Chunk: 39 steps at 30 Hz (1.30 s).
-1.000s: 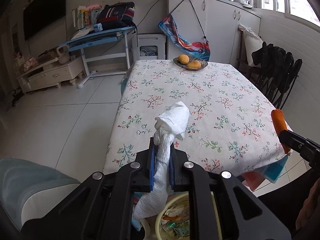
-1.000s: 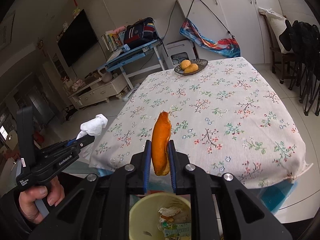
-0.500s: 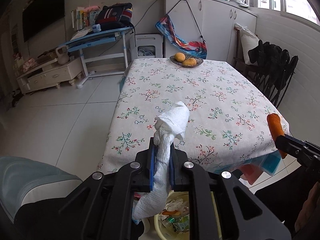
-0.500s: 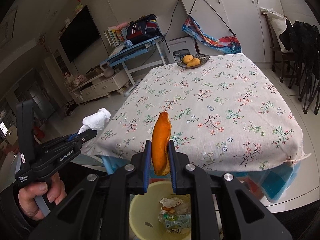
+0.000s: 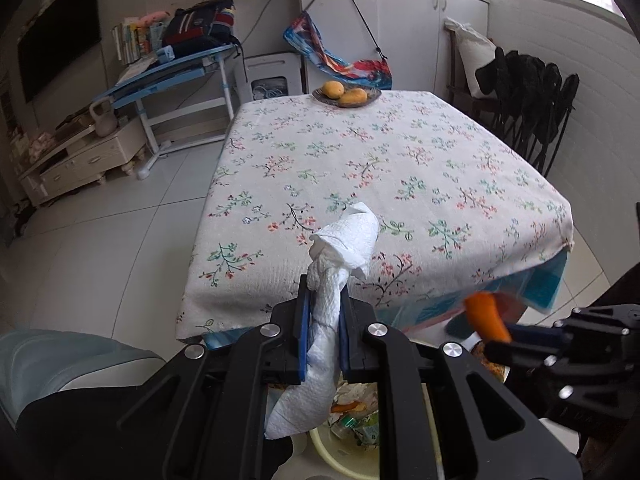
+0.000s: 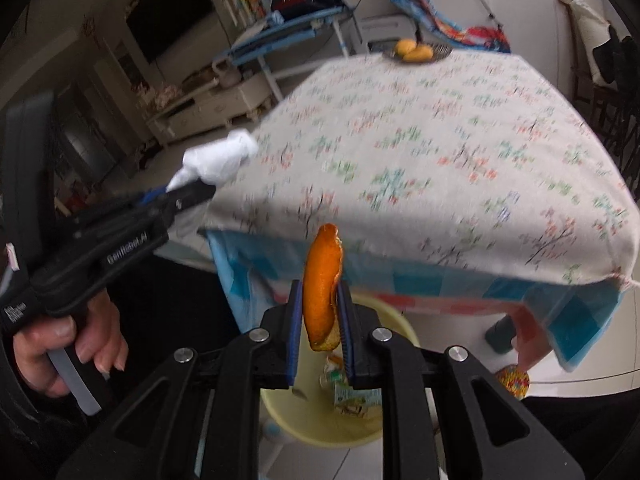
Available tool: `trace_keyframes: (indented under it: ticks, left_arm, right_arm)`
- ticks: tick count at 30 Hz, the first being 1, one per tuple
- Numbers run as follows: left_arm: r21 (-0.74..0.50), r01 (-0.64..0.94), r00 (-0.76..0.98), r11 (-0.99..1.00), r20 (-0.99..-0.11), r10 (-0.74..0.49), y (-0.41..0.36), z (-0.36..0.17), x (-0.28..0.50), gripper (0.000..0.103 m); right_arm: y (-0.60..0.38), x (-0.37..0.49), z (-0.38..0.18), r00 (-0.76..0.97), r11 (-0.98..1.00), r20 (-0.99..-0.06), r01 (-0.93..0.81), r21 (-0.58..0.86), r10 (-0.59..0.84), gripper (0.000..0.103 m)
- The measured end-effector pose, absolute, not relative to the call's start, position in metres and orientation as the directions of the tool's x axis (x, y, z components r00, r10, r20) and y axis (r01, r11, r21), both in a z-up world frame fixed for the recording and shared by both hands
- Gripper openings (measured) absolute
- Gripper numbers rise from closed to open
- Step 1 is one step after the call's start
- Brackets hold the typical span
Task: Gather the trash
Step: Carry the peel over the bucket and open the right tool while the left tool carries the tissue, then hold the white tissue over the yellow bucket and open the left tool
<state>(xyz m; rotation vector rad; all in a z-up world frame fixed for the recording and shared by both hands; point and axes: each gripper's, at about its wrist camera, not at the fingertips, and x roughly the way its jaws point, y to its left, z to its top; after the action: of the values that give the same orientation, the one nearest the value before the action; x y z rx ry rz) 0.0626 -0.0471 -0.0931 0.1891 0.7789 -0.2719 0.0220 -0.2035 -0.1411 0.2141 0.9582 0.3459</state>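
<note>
The left gripper (image 5: pixel 323 328) is closed tight on a twisted white paper towel (image 5: pixel 340 248), whose quilted, crumpled head sticks up past the blue-lined fingers while a limp tail hangs below them. The right gripper (image 6: pixel 320 320) is pinched just as narrowly on a curled strip of orange peel (image 6: pixel 322 280), glossy outside and paler on its inner curve, standing upright between the pads. Both hold their loads off the near edge of the table, over a pale yellow round bin (image 6: pixel 316 428) on the tiled floor; the bin already contains wrappers and scraps. The floral tablecloth (image 5: pixel 380 184), coarse woven fabric, overhangs the table edge with a blue and pink checked layer showing beneath it. Between that hanging edge and the grippers there is open air above the bin. At the far end of the table sits a dark plate of yellow fruit (image 5: pixel 346 94).
</note>
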Motion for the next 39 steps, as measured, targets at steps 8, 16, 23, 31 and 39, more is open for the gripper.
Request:
trace_keyframes:
  ticks: [8, 16, 23, 31, 39]
  left_arm:
    - [0.034, 0.333, 0.631, 0.943, -0.751, -0.196, -0.044, -0.105, 0.066, 0.011]
    - [0.032, 0.367, 0.601, 0.93, -0.771, -0.21, -0.051, -0.112, 0.066, 0.011]
    - [0.035, 0.408, 0.577, 0.912, -0.784, -0.228, -0.057, -0.115, 0.063, 0.011]
    - [0.041, 0.517, 0.509, 0.855, -0.818, -0.268, -0.074, -0.126, 0.054, 0.011]
    - [0.112, 0.636, 0.403, 0.764, -0.892, -0.205, -0.1, -0.158, 0.042, 0.012]
  right_arm:
    - [-0.193, 0.029, -0.163, 0.43, 0.925, -0.82, -0.189, 0.328, 0.379, 0.035]
    - [-0.206, 0.026, -0.156, 0.482, 0.931, -0.798, -0.145, 0.335, 0.362, 0.048]
    - [-0.234, 0.023, -0.139, 0.601, 0.93, -0.734, -0.045, 0.364, 0.317, 0.056]
    - [-0.25, 0.016, -0.123, 0.699, 0.923, -0.661, 0.004, 0.385, 0.273, 0.057]
    - [-0.265, 0.012, -0.119, 0.744, 0.913, -0.627, 0.058, 0.405, 0.231, 0.06]
